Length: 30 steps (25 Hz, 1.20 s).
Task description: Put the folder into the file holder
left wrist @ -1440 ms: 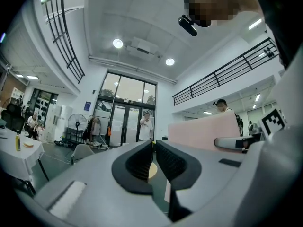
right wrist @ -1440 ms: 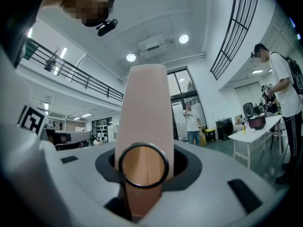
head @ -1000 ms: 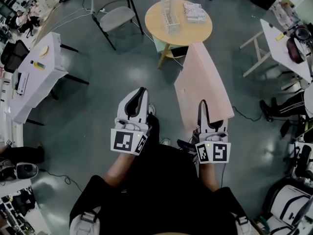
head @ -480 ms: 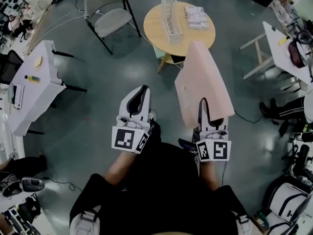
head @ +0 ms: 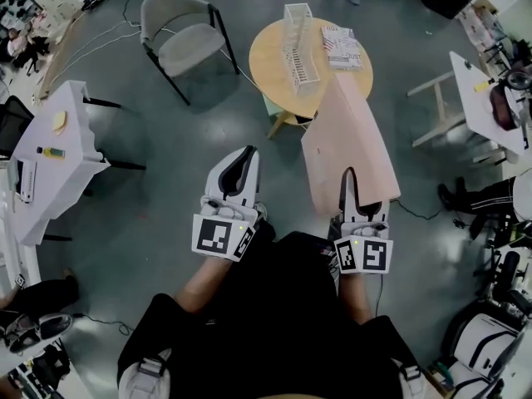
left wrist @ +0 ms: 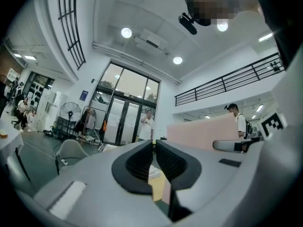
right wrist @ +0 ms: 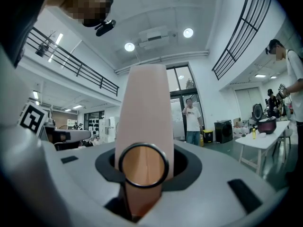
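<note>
A large pink folder (head: 349, 144) stands on edge in my right gripper (head: 356, 188), which is shut on its near lower edge; in the right gripper view the folder (right wrist: 144, 112) rises straight up between the jaws, a ring hole near its bottom. My left gripper (head: 241, 166) is level beside it on the left, shut and empty, apart from the folder. The white slotted file holder (head: 299, 44) stands on the round wooden table (head: 270, 56) ahead, beyond the folder's far end. The left gripper view shows the folder (left wrist: 203, 131) off to the right.
A stack of printed papers (head: 341, 46) lies on the round table right of the holder. A grey chair (head: 187, 36) stands left of it. White tables sit at the left (head: 58, 140) and right (head: 490, 81). Cables cross the floor, and a seated person's legs (head: 486, 185) are at the right.
The round table with the holder has come nearer, sliding down and right in the head view. Both grippers keep their pose, the folder still held in the right one.
</note>
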Available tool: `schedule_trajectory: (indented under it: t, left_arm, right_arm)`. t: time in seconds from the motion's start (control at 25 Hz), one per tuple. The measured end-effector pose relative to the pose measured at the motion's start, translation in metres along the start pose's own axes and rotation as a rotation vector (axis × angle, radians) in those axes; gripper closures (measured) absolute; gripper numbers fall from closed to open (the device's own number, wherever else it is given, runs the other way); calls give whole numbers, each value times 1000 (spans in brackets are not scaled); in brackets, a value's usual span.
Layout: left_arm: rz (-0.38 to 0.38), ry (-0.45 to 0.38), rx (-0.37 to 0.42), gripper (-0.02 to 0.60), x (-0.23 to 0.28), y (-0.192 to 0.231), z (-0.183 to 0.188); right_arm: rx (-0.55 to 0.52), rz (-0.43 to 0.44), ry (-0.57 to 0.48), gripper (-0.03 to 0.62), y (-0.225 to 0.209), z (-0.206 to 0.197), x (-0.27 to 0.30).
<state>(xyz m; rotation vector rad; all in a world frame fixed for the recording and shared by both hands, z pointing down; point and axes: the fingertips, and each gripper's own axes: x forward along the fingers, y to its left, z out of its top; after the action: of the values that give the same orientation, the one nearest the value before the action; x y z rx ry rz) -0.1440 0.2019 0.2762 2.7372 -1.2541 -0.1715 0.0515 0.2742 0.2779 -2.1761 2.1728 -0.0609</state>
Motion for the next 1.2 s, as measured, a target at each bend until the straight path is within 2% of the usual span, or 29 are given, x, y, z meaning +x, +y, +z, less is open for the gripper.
schedule_trajectory:
  t: [0.4,1.2]
  left_arm:
    - [-8,11,-12,558,42,23,-2]
    - [104,-22,29,558,175,38,-6]
  right_arm:
    - [-5,-8,-15,462,-11,3,61]
    - [1,130,-102,468,-80,2,215]
